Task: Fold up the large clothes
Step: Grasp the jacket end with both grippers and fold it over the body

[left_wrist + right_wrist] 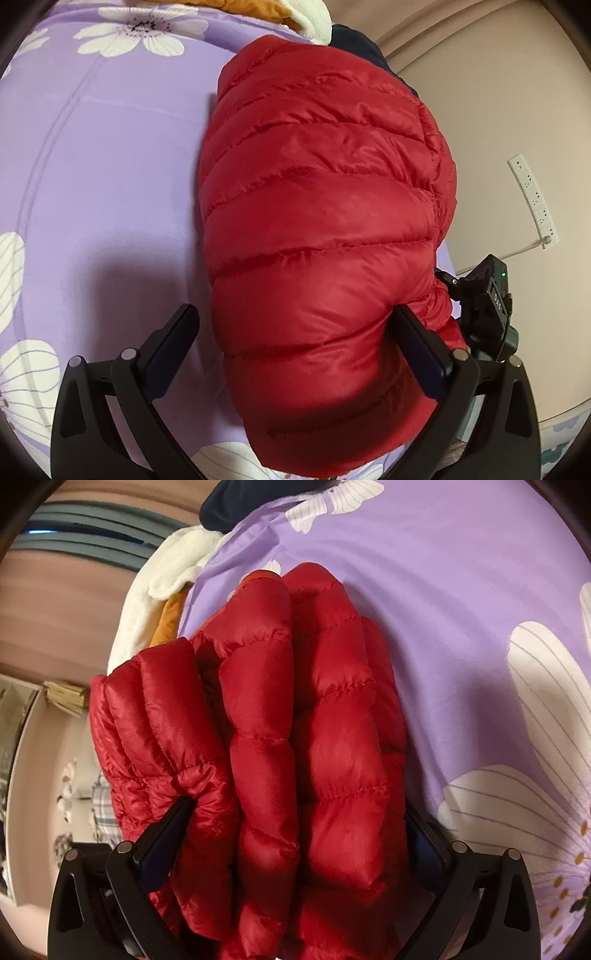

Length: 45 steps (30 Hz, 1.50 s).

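Observation:
A red quilted puffer jacket (321, 221) lies folded into a thick bundle on the purple floral bedsheet (103, 177), near the bed's right edge. My left gripper (295, 325) is open wide, straddling the bundle's near end; the right finger (417, 343) presses into the fabric, the left finger (173, 339) is over bare sheet. In the right wrist view the jacket (295, 746) fills the space between the wide-spread fingers of my right gripper (299, 819); the folded layers bulge between them. The right gripper also shows in the left wrist view (487, 302), beside the jacket.
An orange and white fleece garment (280, 14) and a dark navy garment (354, 40) lie at the far end of the bed. A white power strip (532, 199) hangs on the beige wall to the right. The floor lies beyond the bed edge.

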{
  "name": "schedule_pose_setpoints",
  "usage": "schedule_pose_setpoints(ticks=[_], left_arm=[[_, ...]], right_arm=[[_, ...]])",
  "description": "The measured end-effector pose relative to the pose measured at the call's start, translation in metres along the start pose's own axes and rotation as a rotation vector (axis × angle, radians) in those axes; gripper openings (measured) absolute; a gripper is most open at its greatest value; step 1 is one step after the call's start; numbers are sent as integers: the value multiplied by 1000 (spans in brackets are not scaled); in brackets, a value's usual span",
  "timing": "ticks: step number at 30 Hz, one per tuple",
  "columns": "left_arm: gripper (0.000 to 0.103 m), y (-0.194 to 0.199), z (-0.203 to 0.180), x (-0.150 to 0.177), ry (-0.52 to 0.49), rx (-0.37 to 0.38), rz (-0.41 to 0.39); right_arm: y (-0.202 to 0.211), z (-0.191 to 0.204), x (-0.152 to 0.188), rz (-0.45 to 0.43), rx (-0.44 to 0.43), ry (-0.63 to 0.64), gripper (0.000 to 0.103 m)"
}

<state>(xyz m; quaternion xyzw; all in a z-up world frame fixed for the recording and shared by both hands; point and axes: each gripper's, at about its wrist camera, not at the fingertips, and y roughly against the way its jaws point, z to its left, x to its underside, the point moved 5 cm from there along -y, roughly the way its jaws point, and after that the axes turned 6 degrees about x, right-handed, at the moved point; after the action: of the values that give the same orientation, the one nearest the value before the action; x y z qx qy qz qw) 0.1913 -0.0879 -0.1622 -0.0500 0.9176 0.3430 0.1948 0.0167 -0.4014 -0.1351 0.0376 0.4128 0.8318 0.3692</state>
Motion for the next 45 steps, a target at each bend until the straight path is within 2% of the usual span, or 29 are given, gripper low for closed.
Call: schedule_pose_setpoints(ticks=[10,17,29,38,43,45], left_arm=[[103,-15,9,-1,61,90,22],[103,-23,8,0,75,110,27],[103,-31,2,-2,67,84,32],[102,-33,-13,-1,24,41,19],[99,-33,-23,1,0,17,6],[97,-32,-27,2,-13,7,1]], right_arm=[[-7,0,-4,25,-51,-5,102],[-12,4,-6,30,-62,0,102],[-18,6,-8,28,-59,10,102],[-13,20,-2,3,-49,54,101],[-7,22,1,-23,-56,62,92],[-3,23,3,-35,-62,72,85]])
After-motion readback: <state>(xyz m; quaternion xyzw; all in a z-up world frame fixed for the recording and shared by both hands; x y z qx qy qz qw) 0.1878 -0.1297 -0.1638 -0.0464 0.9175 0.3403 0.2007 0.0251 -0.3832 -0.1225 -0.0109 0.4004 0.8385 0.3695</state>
